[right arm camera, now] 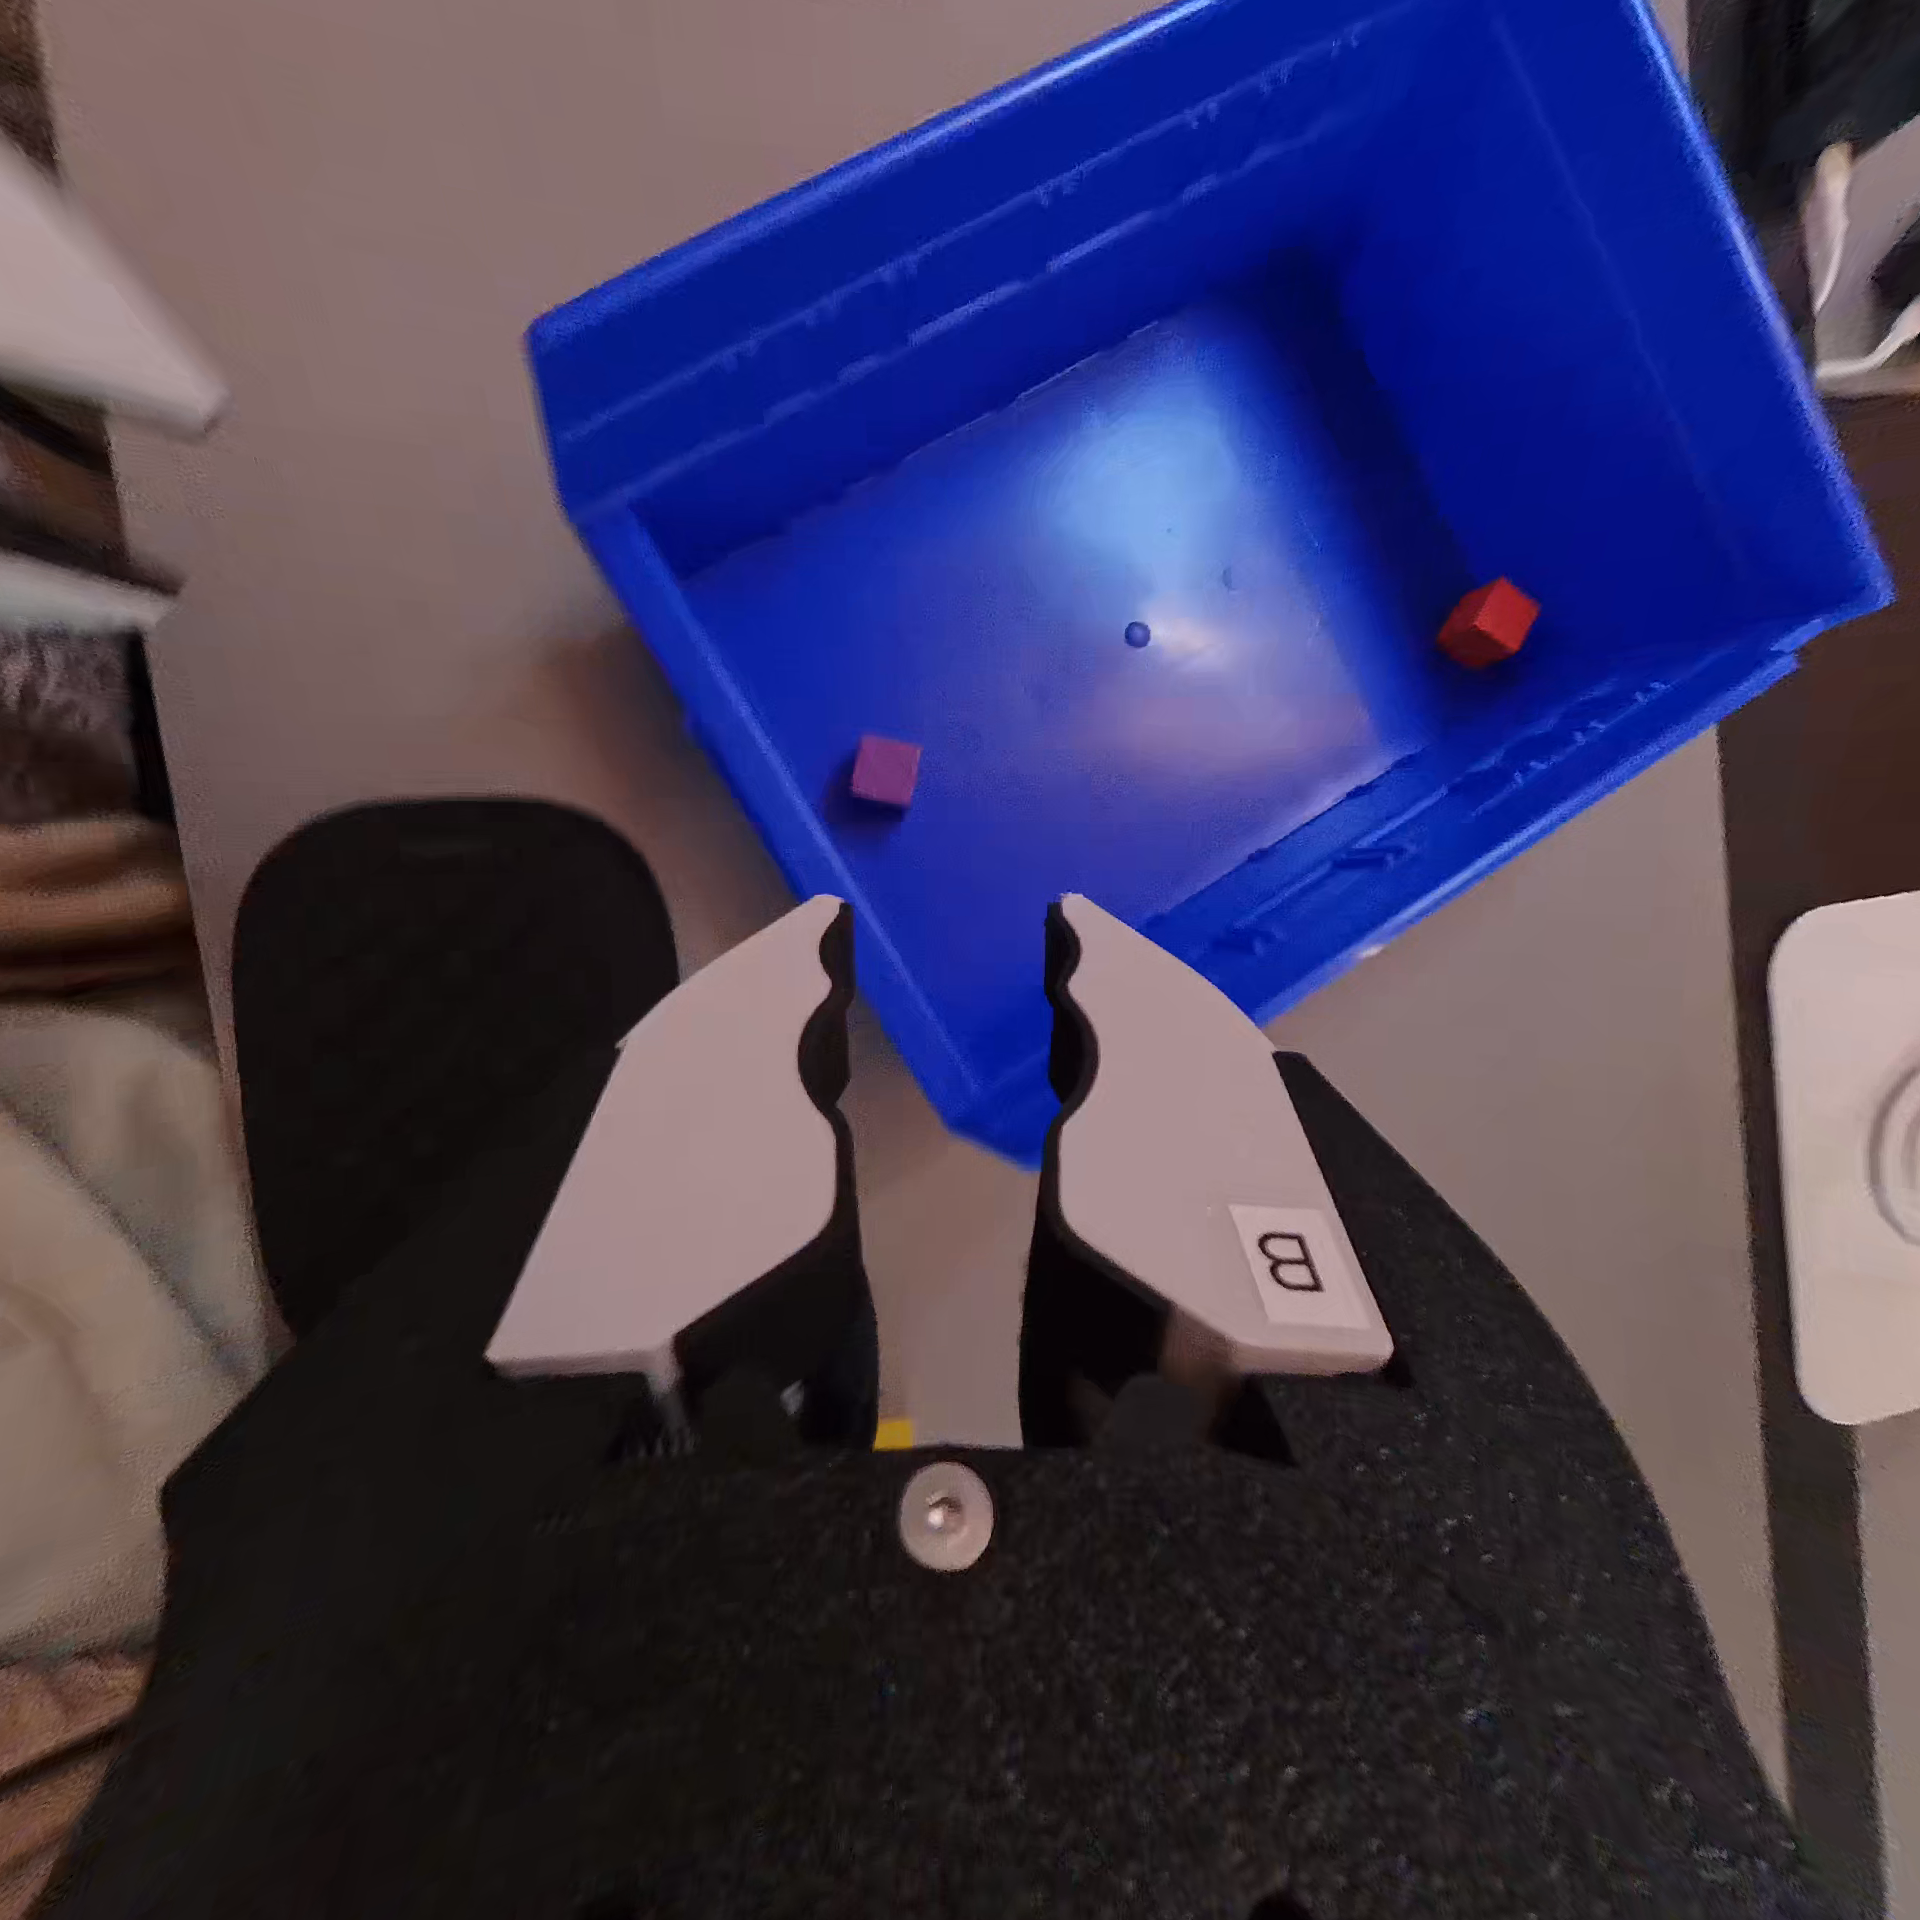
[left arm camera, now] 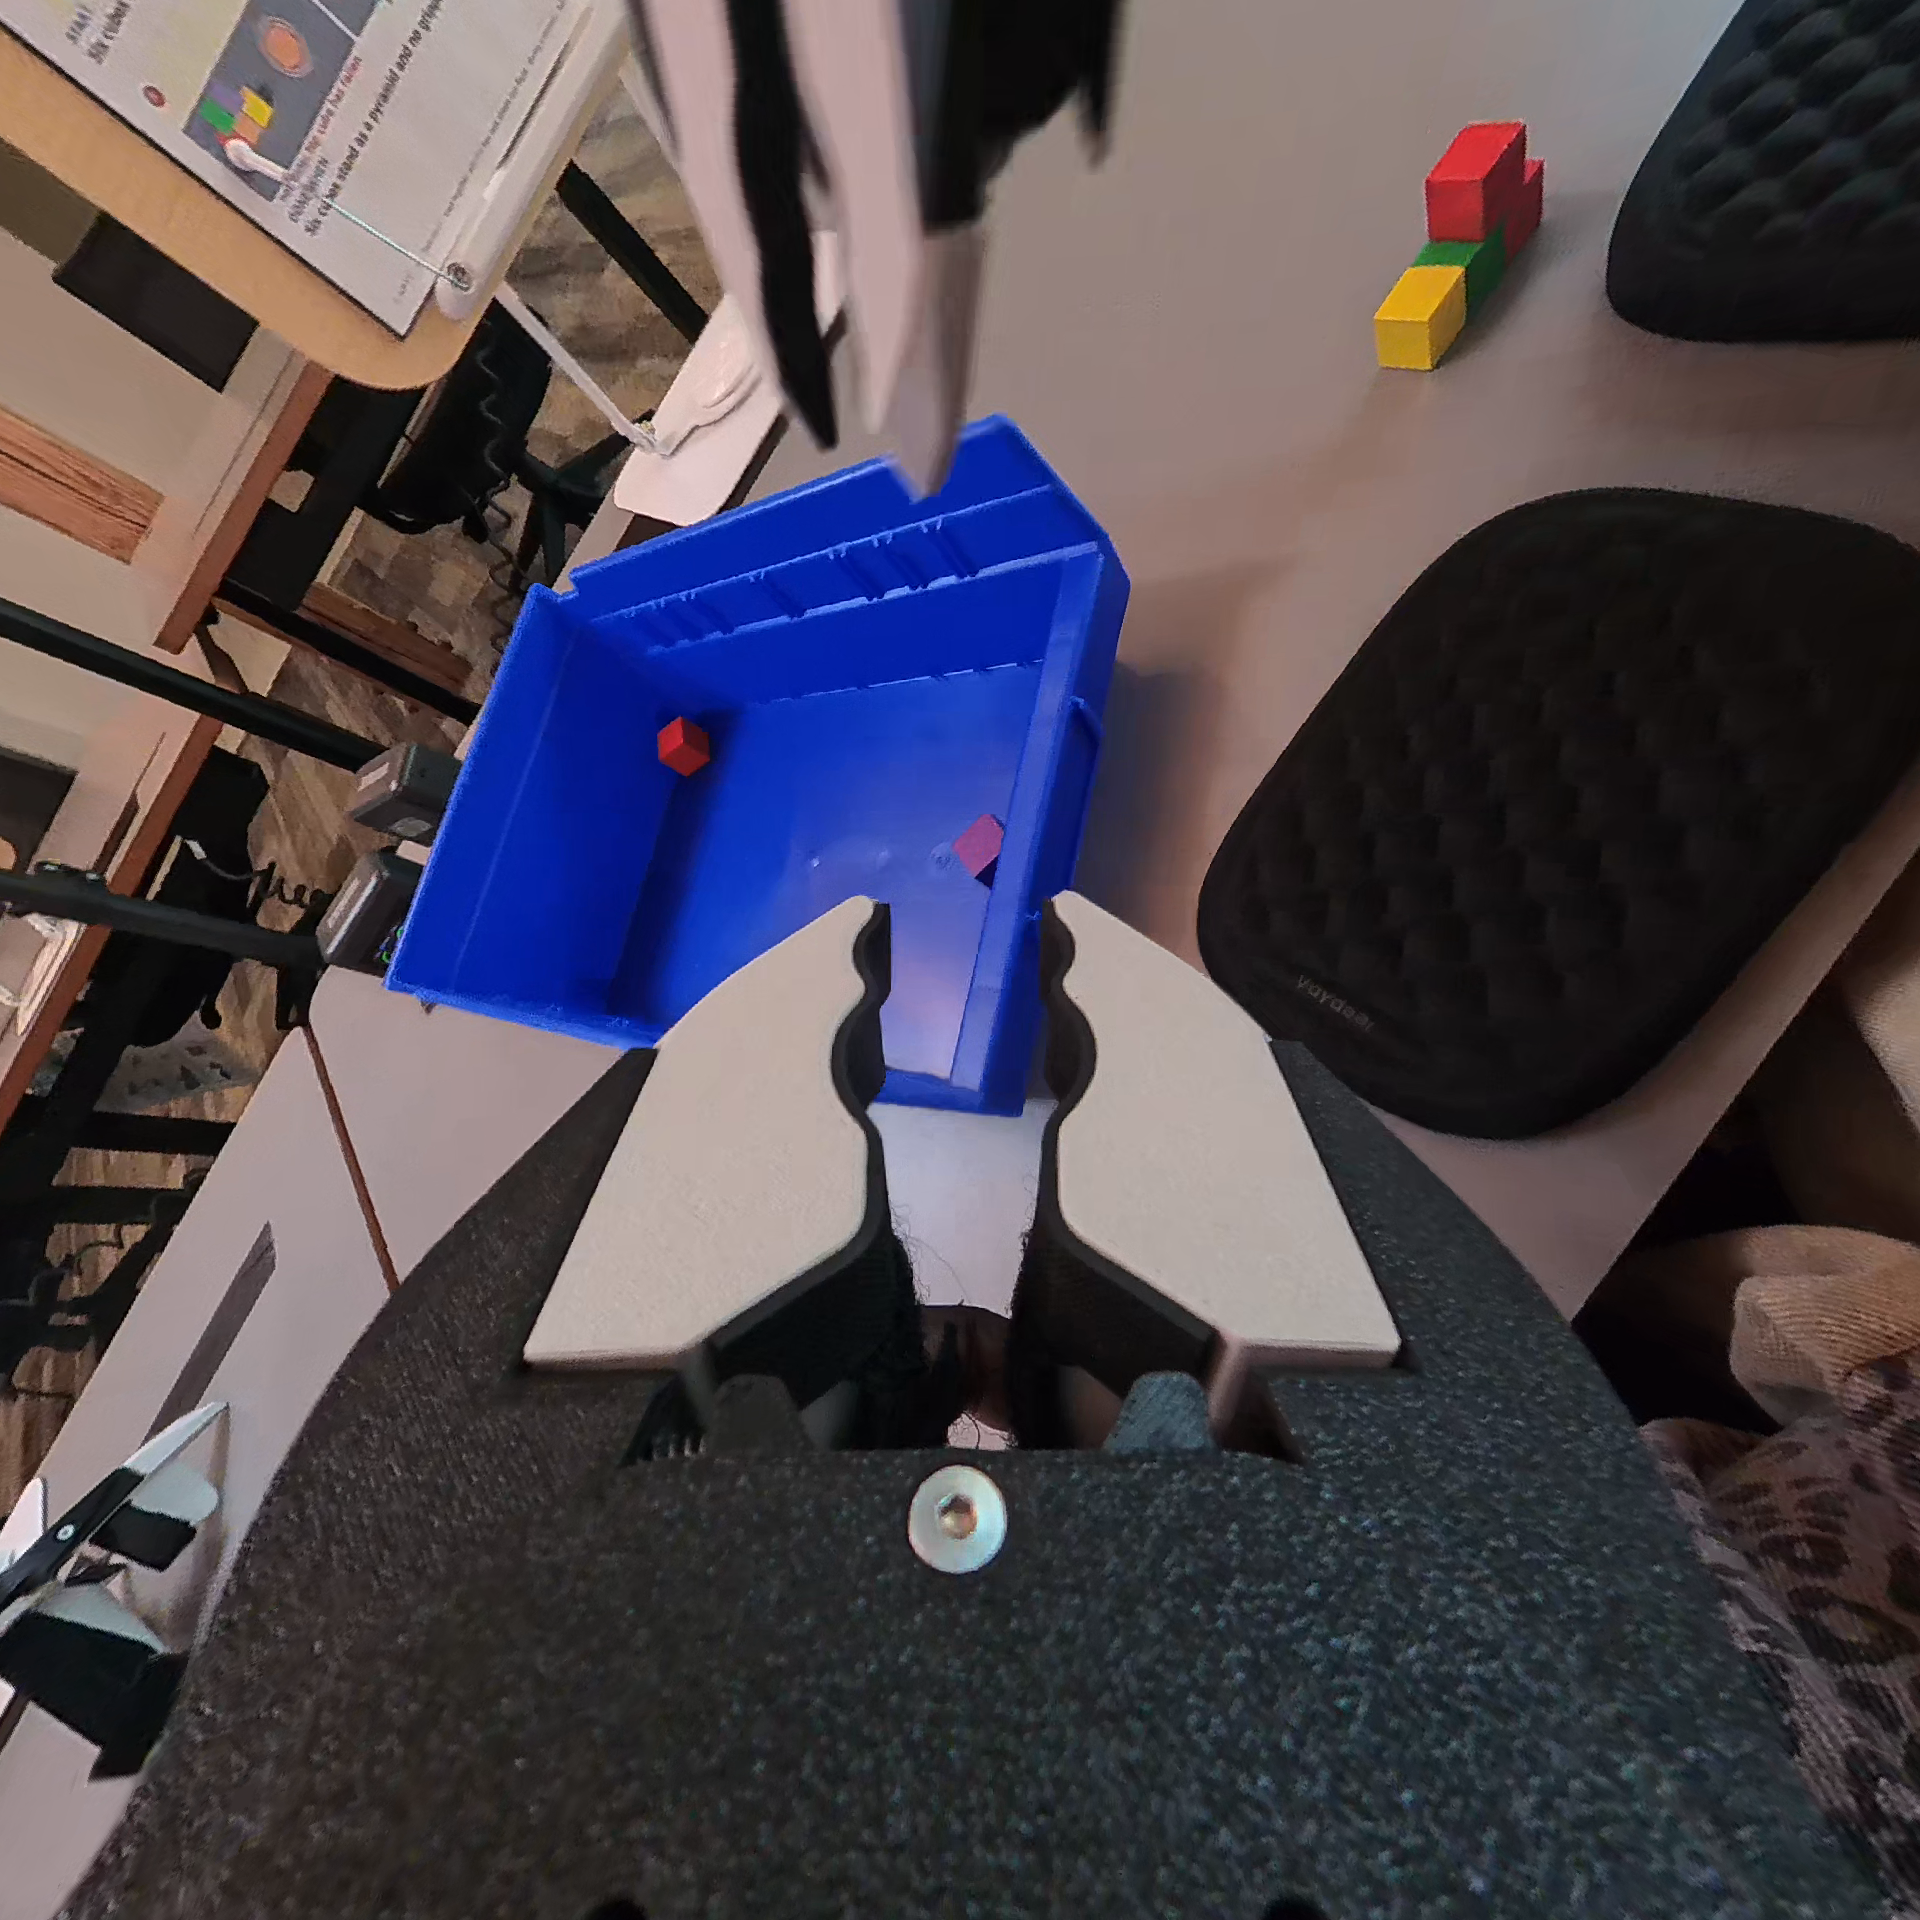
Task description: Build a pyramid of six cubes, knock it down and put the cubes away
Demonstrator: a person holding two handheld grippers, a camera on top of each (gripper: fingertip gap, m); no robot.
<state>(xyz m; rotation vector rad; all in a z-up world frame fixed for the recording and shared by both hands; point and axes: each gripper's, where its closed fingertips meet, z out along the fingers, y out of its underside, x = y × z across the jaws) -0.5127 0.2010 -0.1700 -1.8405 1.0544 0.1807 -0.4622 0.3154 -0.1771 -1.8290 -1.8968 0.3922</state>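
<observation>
Just beyond your fingertips sits the blue bin [left arm camera: 790, 665]: a red cube [left arm camera: 683, 745] and a purple cube [left arm camera: 979, 844] lie well apart on its floor. Your left gripper [left arm camera: 966, 914] and right gripper [right arm camera: 948, 909] both hover spread, empty, at the bin's near rim. Far right of your left fingers, four cubes [left arm camera: 1460, 244] cluster on the table [left arm camera: 1247, 312], beside black pads [left arm camera: 1558, 810].

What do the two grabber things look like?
Both match: the left tool and right tool each have two pale grey fingers with wavy black inner edges, a rough black body and one silver screw. The right one also wears a small white sticker.
</observation>
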